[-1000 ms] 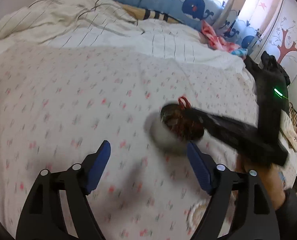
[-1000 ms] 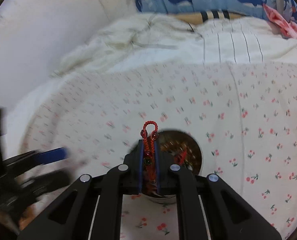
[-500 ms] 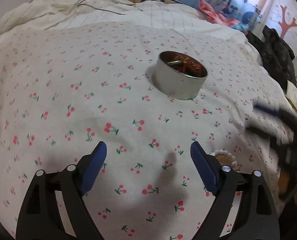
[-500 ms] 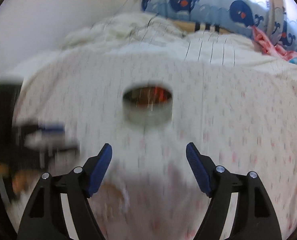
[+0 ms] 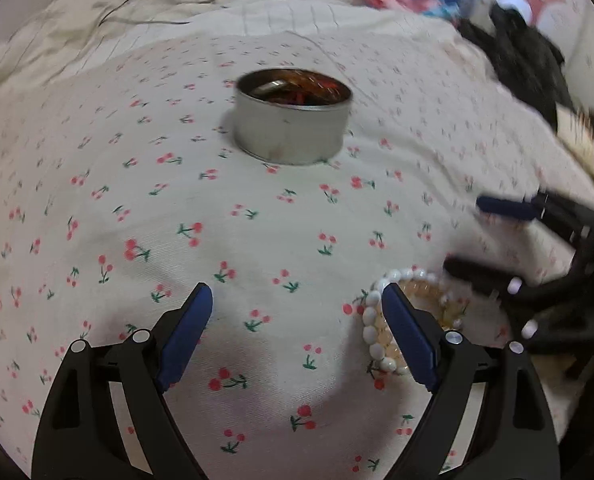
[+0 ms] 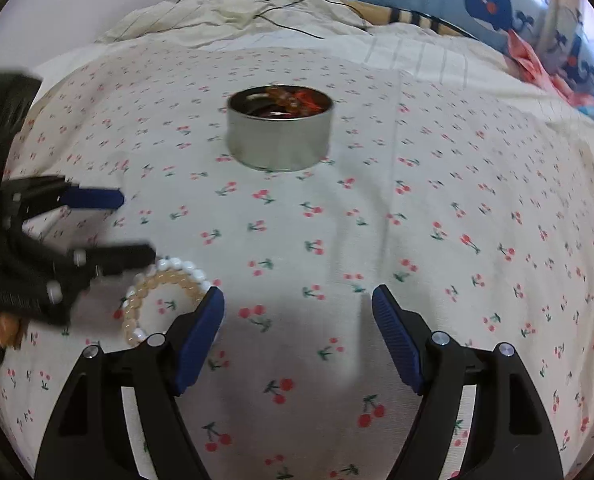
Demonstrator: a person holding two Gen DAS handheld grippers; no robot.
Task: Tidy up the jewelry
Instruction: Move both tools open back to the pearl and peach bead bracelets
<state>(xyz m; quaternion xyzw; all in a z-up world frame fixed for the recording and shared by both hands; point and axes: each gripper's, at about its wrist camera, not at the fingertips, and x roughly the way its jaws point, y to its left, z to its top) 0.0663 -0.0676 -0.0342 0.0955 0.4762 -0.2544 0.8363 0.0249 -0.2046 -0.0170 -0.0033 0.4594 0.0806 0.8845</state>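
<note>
Two bead bracelets, one white (image 5: pixel 371 322) and one amber (image 6: pixel 165 280), are seen lying together on the cherry-print sheet (image 5: pixel 257 216), overlapping as rings. In the left wrist view they are found just beside the left gripper (image 5: pixel 297 334), partly hidden behind its right-hand finger and outside the gap between the jaws. In the right wrist view they are found just beside the right gripper (image 6: pixel 297 336), on its left, with part of the rings hidden behind its left-hand finger. Nothing but sheet is seen between either pair of jaws. Both grippers are held wide apart and empty; the right one's jaws have just been opening, as have the left one's by a little. Each gripper is also caught, blurred, at the edge of the other's view, near the bracelets. Farther up the sheet, well apart from the bracelets, a round tin (image 5: pixel 293 120) is stood upright, with red and amber jewelry (image 6: pixel 297 102) seen inside. Beyond it, rumpled bedding (image 6: pixel 233 12) is piled.
</note>
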